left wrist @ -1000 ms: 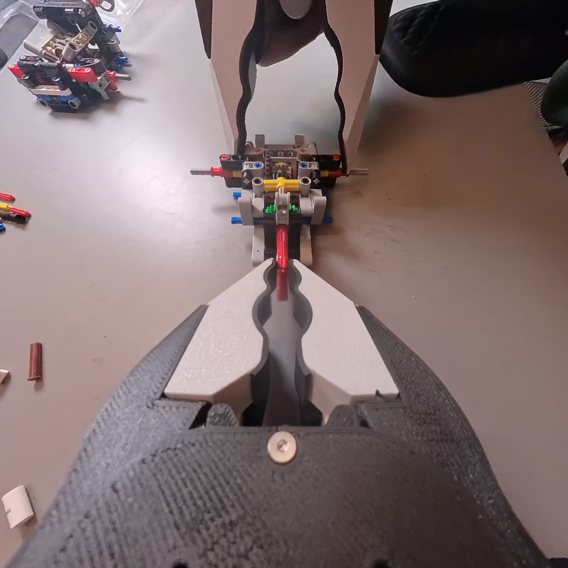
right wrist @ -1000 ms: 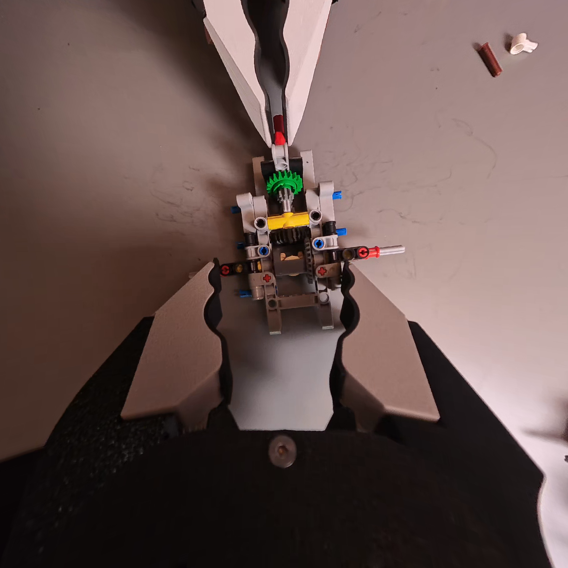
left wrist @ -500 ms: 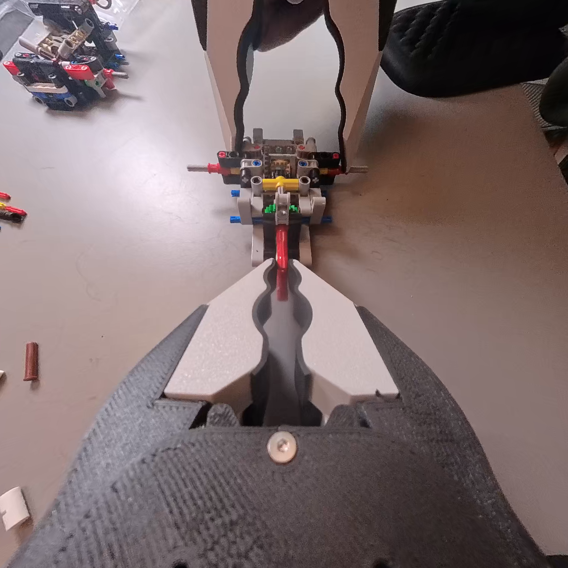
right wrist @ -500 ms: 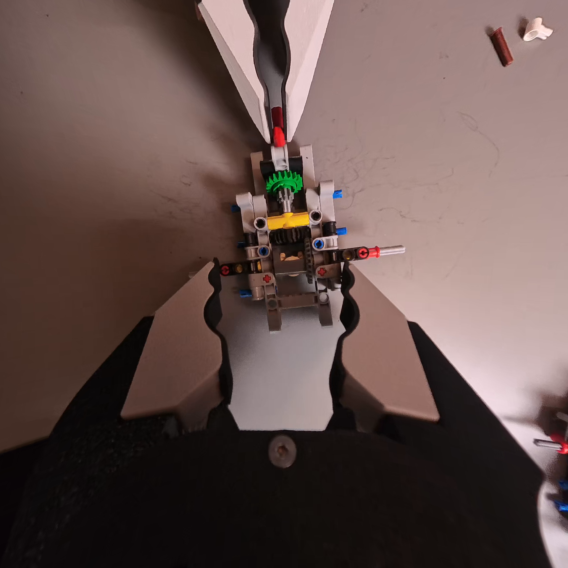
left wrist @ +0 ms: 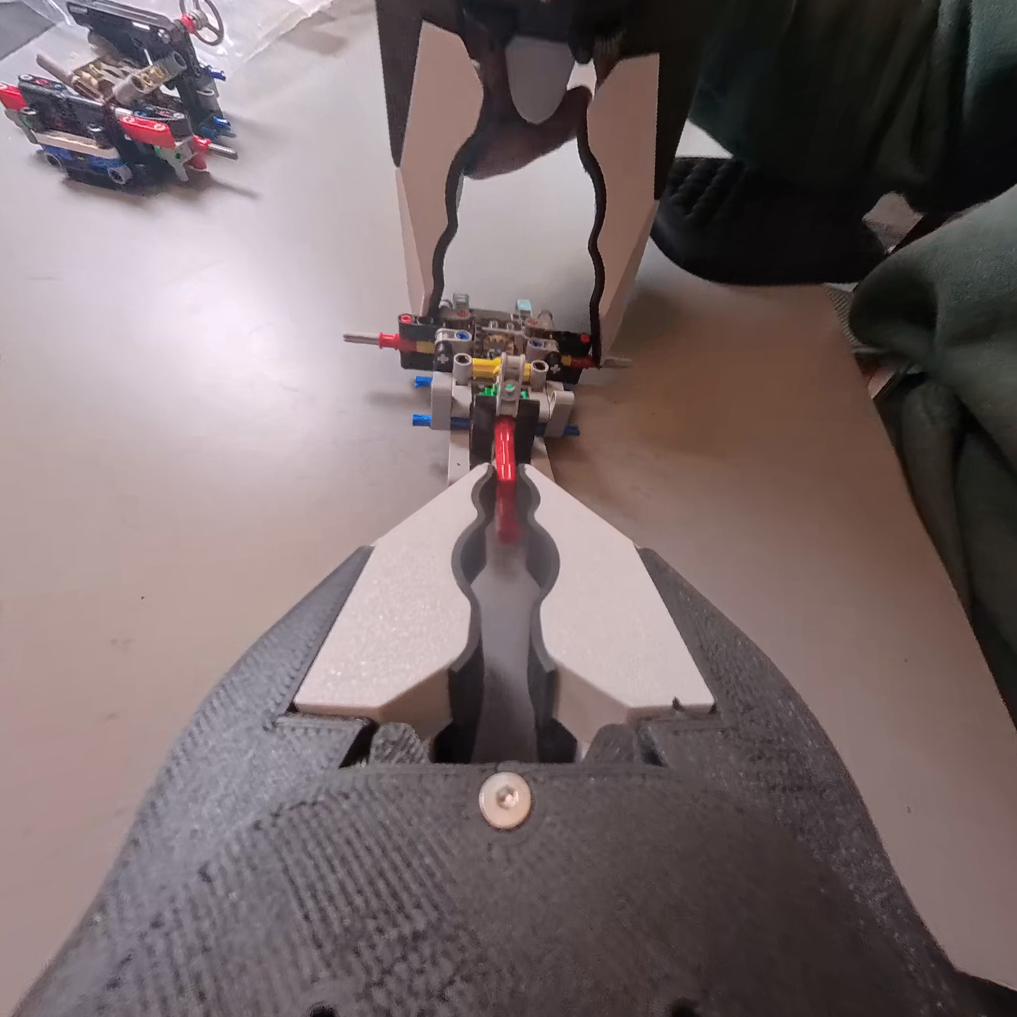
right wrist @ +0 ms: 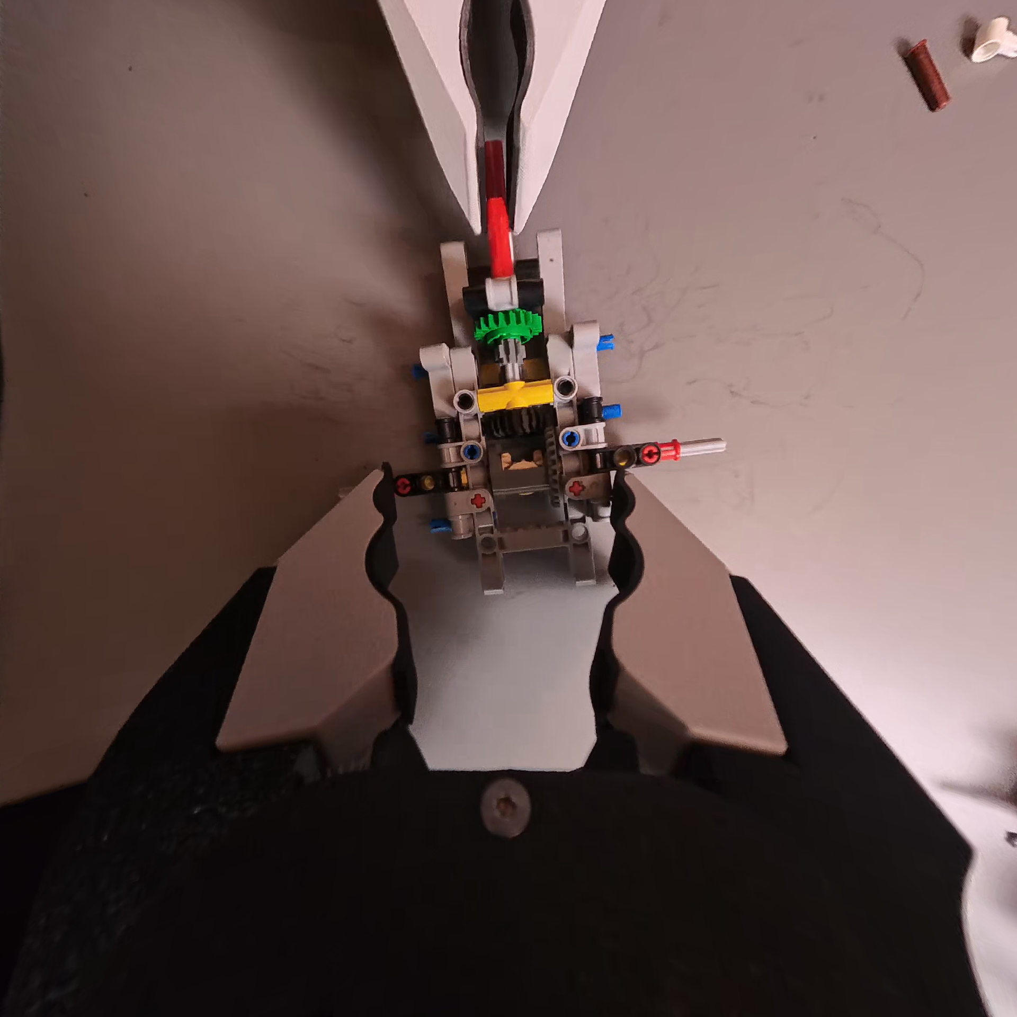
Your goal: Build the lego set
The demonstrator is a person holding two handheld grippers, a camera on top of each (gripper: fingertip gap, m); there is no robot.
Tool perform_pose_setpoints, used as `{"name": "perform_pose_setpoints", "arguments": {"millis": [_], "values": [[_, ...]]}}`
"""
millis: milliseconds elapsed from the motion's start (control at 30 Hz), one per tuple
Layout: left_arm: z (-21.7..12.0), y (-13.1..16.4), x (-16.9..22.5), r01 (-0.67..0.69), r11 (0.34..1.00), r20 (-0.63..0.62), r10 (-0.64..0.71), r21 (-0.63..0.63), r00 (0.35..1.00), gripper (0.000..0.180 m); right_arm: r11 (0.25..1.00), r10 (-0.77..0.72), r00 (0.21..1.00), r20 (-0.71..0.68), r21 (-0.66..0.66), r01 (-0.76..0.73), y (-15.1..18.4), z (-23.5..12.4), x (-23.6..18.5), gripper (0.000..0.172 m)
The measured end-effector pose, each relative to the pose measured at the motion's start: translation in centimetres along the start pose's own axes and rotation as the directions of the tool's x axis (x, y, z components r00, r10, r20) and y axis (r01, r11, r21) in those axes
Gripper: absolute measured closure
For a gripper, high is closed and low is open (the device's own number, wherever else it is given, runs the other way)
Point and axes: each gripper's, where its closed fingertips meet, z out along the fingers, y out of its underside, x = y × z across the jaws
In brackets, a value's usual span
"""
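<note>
the table is lying bare and beige-grey, scuffed with faint swirls in the right wrist view. going left to right in the left wrist view: a second brick-built model in black, red and blue is sitting near the far left corner of the table beside a clear plastic sheet; the small geared assembly is standing mid-table; dark green fabric and a black mesh seat are crowding the right edge.

the left gripper is pinching the red axle that is sticking out of the assembly's near end, its pads pressing on both sides. the right gripper is standing spread wide, its fingertips flanking the assembly's far end and touching the black cross beam; whether they are pressing on it i cannot tell. a brown pin and a white connector are lying near the table's far right corner in the right wrist view.

against a second ago, more of the red axle is showing between the left fingertips and the grey connector, and the assembly is sitting slightly turned.
</note>
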Motion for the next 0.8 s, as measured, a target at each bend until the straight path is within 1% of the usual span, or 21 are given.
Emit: {"name": "perform_pose_setpoints", "arguments": {"millis": [100, 200, 400, 667, 800], "values": [[0.0, -0.3, 0.0, 0.031, 0.999, -0.008, -0.030, 0.013, 1.000, 0.175, 1.000, 0.008, 1.000, 0.001, 0.000, -0.008, 0.0, 0.0, 0.0, 0.095], [0.0, -0.4, -0.3, 0.046, 0.999, 0.011, -0.046, 0.012, 0.999, 0.175, 0.999, 0.030, 1.000, 0.004, 0.016, -0.030, -0.1, 0.1, 0.1, 0.095], [0.9, 0.8, -0.1, 0.022, 0.998, 0.023, -0.021, -0.061, 1.000, 0.176, 1.000, 0.021, 1.000, -0.003, 0.011, -0.021, -0.4, 0.5, -0.1, 0.095], [1.0, 0.8, -0.1, 0.040, 0.997, 0.022, -0.039, -0.066, 0.999, 0.176, 1.000, 0.015, 1.000, -0.009, 0.001, -0.015, -0.3, 0.5, -0.1, 0.095], [0.7, 1.1, -0.3, 0.028, 0.997, 0.034, -0.026, -0.074, 0.999, 0.175, 0.999, 0.024, 1.000, -0.001, 0.029, -0.024, -0.5, 0.7, -0.1, 0.094]]}}
